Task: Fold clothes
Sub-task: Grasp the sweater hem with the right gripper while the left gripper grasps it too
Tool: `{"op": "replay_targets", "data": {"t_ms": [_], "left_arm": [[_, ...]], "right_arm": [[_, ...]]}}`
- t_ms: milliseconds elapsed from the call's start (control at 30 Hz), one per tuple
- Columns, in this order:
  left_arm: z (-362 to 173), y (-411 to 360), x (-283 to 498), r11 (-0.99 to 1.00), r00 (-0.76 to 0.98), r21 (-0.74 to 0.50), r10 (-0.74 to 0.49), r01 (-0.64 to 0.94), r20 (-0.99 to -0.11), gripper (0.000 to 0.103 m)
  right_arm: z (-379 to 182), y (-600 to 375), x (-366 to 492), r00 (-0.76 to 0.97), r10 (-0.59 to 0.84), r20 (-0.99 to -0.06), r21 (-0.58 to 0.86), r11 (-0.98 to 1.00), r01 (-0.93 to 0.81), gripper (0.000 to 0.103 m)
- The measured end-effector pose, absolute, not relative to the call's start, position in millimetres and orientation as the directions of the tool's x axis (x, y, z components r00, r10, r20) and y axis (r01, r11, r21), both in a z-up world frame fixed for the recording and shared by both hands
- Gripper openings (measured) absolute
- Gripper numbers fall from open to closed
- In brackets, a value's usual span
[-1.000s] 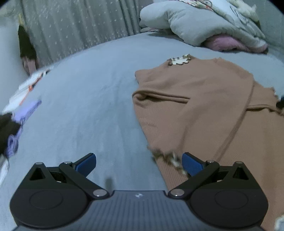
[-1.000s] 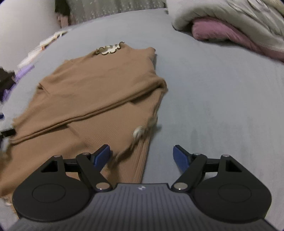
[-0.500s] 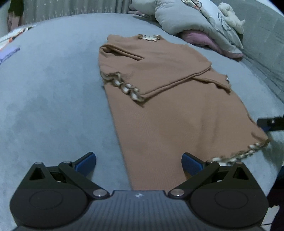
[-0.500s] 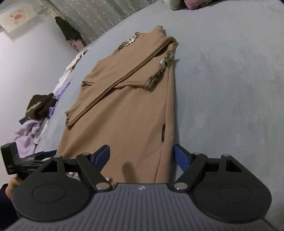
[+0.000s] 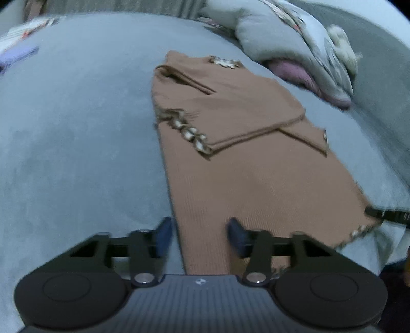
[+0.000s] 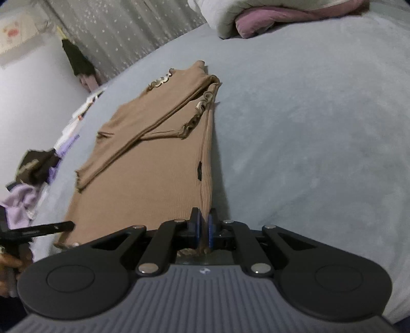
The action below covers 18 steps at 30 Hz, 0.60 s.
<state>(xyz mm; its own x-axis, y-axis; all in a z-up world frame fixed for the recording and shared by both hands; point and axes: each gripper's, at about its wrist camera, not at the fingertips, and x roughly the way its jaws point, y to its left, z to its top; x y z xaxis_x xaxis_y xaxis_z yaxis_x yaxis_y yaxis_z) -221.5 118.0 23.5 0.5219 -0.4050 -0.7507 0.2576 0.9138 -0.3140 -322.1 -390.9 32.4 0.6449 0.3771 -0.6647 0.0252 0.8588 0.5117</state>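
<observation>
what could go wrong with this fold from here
1. Only the right tool is shut on the long brown ribbed knit garment, at its hem corner; the left tool is open around the other side, so lifting now might skew the fold.
2. The folded-in sleeves lie loose and may slide off.

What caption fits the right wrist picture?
Right gripper shut on brown dress hem, on the blue bed.

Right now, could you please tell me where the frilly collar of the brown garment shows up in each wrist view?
Left wrist: the frilly collar sits upper centre, at the garment's far end.
Right wrist: the collar sits upper left of centre.
Shared landmark: the pink blanket under the grey bedding.
</observation>
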Motion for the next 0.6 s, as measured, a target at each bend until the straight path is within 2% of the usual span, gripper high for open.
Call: {"op": "replay_targets", "data": {"t_ms": [100,167,200,233,300,400,500,600], "left_arm": [[24.1,117.4,-222.1,0.91,0.518,-0.31,-0.413,0.276,-0.749,0.042],[24.8,118.7,-222.2,0.903,0.513,-0.333,-0.429,0.272,-0.743,0.045],[24.2,117.9,-221.8,0.893,0.506,-0.351,-0.45,0.283,-0.736,0.057],[23.6,116.8,-221.4,0.881,0.498,-0.369,-0.472,0.296,-0.727,0.074],[21.9,111.3,-222.0,0.869,0.492,-0.379,-0.493,0.317,-0.718,0.087],[18.6,96.5,-225.7,0.876,0.503,-0.347,-0.478,0.335,-0.72,0.101],[16.5,79.3,-231.6,0.895,0.529,-0.27,-0.431,0.356,-0.731,0.102],[15.9,70.1,-236.5,0.911,0.559,-0.207,-0.385,0.356,-0.734,0.092]], "right_arm": [[23.7,-393.0,-319.1,0.628,0.391,-0.673,0.534,0.844,0.047,0.007],[23.7,-395.2,-319.0,0.632,0.402,-0.662,0.551,0.833,0.047,0.013],[23.3,-396.1,-319.2,0.634,0.408,-0.657,0.558,0.829,0.044,0.014],[22.4,-396.3,-319.0,0.633,0.414,-0.654,0.562,0.826,0.041,0.016],[19.4,-395.5,-317.5,0.626,0.424,-0.655,0.567,0.823,0.037,0.018],[18.7,-391.0,-316.7,0.628,0.429,-0.65,0.563,0.826,0.019,0.024],[18.5,-389.3,-317.6,0.632,0.431,-0.644,0.562,0.827,0.009,0.025],[17.0,-389.2,-318.5,0.634,0.434,-0.64,0.564,0.826,0.004,0.025]]}}
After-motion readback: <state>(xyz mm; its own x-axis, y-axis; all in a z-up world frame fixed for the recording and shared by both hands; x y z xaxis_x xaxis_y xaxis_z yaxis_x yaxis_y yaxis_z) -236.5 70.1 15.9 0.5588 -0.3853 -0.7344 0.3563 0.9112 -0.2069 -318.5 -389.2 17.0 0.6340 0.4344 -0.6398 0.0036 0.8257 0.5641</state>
